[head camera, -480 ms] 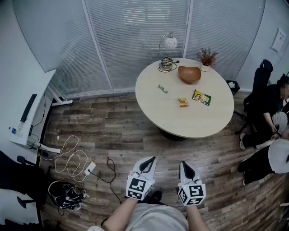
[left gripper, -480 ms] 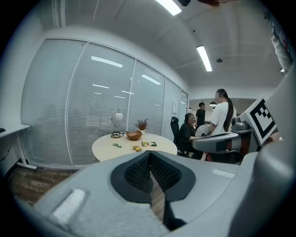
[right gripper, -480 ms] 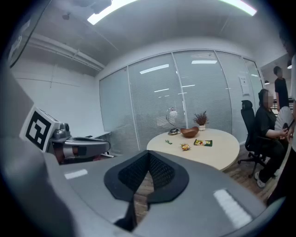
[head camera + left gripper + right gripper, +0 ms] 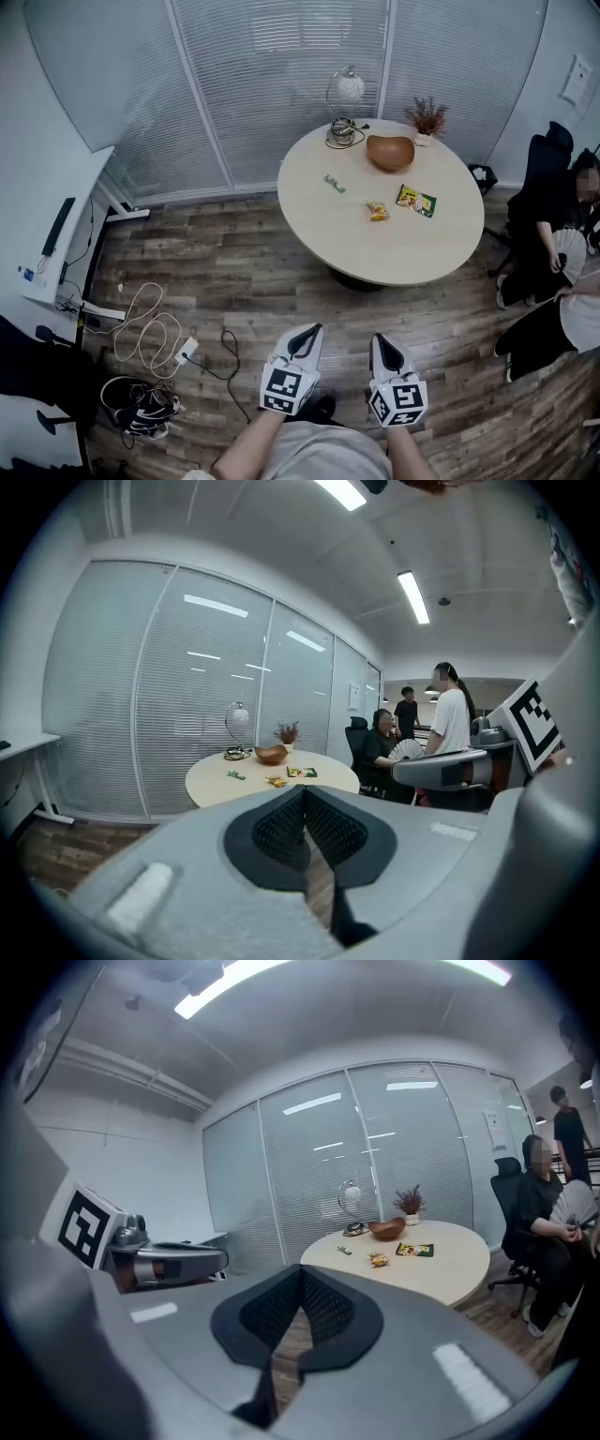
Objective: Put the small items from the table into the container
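- Left claw (image 4: 312, 330) is clenched on nothing; in the left gripper view its ribbed pads (image 4: 281, 831) meet at the tips.
- Right claw (image 4: 380, 341) is likewise clenched and empty, with its pads (image 4: 328, 1309) pressed together.
- Both claws hang side by side over the wood floor (image 4: 216, 272), well apart from the round table (image 4: 403, 262) ahead.
- Three small items lie on the table, none of them in the container: a green strip (image 4: 335, 184), a yellow packet (image 4: 378, 212) and a green packet (image 4: 416, 201).
- The container, a brown bowl (image 4: 390, 152), stands at the table's far side. It sits between a lamp (image 4: 347, 87) with a coiled cable (image 4: 342, 133) and a small dried plant (image 4: 427, 119).
- A seated person (image 4: 548, 216) holding a fan (image 4: 566, 249) is near the table's right edge.
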Action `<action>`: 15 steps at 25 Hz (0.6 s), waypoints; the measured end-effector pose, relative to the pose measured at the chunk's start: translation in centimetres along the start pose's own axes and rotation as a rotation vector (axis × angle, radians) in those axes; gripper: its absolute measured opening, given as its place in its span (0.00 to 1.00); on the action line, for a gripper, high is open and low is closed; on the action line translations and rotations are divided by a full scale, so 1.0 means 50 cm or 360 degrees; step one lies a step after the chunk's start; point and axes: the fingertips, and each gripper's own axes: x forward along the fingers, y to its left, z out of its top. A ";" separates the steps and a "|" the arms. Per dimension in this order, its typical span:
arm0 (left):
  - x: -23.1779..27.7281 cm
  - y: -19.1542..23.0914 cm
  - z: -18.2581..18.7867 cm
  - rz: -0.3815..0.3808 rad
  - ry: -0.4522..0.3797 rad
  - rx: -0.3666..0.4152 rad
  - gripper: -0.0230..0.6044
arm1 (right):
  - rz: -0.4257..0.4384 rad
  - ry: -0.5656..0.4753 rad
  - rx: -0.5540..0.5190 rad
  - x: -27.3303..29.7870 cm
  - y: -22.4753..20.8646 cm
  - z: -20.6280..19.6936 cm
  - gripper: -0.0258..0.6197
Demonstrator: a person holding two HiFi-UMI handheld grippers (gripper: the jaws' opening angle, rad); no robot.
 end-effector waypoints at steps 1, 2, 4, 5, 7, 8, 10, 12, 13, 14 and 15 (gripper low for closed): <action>0.006 0.001 0.001 -0.0001 -0.0002 0.0003 0.03 | 0.0001 0.0002 0.0000 0.002 -0.004 -0.001 0.04; 0.014 0.003 0.002 -0.0002 -0.0005 0.0007 0.03 | 0.0000 0.0003 0.0002 0.006 -0.009 -0.003 0.04; 0.030 0.008 0.000 -0.0010 0.0001 0.0002 0.03 | -0.0010 0.0007 0.0015 0.013 -0.019 -0.007 0.04; 0.040 0.009 -0.002 -0.0019 0.0006 -0.0006 0.03 | -0.0016 0.0009 0.0023 0.017 -0.025 -0.010 0.04; 0.065 0.009 -0.002 -0.0041 0.0015 -0.0011 0.03 | -0.0034 0.0012 0.0034 0.027 -0.042 -0.009 0.04; 0.081 0.009 -0.001 -0.0055 0.0015 -0.0010 0.03 | -0.0046 0.0013 0.0035 0.032 -0.053 -0.008 0.04; 0.119 0.012 0.002 -0.0075 0.0010 -0.0005 0.03 | -0.0071 0.0012 0.0040 0.048 -0.081 -0.004 0.04; 0.164 0.025 0.010 -0.0090 0.0001 -0.0006 0.03 | -0.0092 0.0010 0.0048 0.078 -0.110 0.000 0.04; 0.188 0.033 0.014 -0.0099 -0.0002 -0.0010 0.03 | -0.0099 0.0012 0.0051 0.097 -0.123 0.002 0.04; 0.214 0.044 0.018 -0.0107 -0.0004 -0.0014 0.03 | -0.0105 0.0014 0.0052 0.118 -0.137 0.006 0.04; 0.241 0.056 0.023 -0.0113 -0.0006 -0.0018 0.03 | -0.0111 0.0018 0.0049 0.143 -0.152 0.011 0.04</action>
